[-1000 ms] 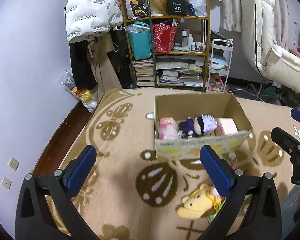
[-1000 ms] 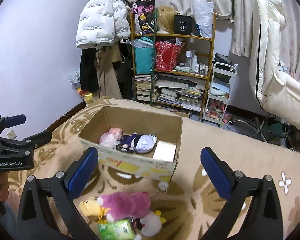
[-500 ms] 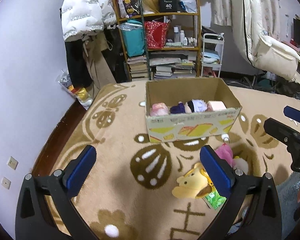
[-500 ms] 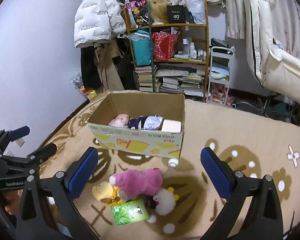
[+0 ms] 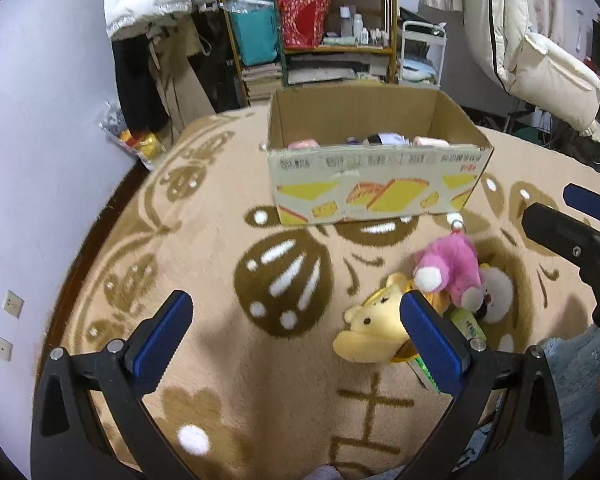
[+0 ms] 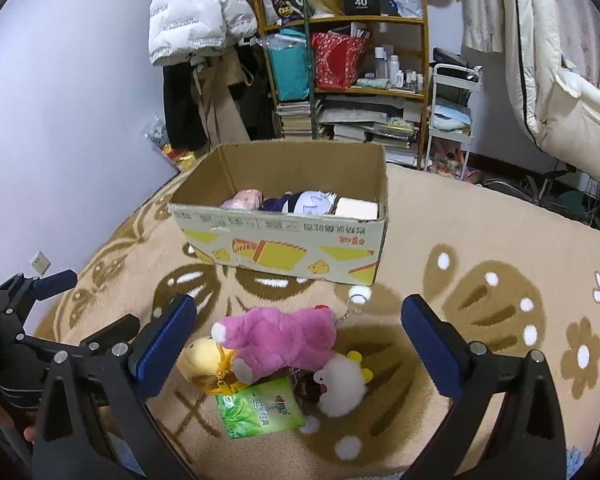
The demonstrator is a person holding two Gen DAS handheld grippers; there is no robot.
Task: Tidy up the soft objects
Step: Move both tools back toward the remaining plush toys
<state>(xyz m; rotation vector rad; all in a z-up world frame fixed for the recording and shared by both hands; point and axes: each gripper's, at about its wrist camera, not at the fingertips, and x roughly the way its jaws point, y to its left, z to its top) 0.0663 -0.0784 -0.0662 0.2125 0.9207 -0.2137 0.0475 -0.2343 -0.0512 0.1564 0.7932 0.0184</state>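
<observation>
Hovering wide, gripping nothing: left tongs (image 5: 296,334), right tongs (image 6: 298,334). Lying before cardboard box (image 6: 284,246): pink plush bear (image 6: 284,338), yellow plush (image 6: 200,360), touching.

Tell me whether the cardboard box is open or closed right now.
Open. The box has no lid or flaps over its top, and the toys inside, including a pink plush, show over its front wall.

a beige carpet (image 6: 480,240) with brown flower patterns carries a cardboard box (image 6: 284,248) ahead of the right jaws, and between those jaws a pink plush (image 6: 284,338), yellow plush (image 6: 198,360), white plush (image 6: 342,386) and green packet (image 6: 258,410).
</observation>
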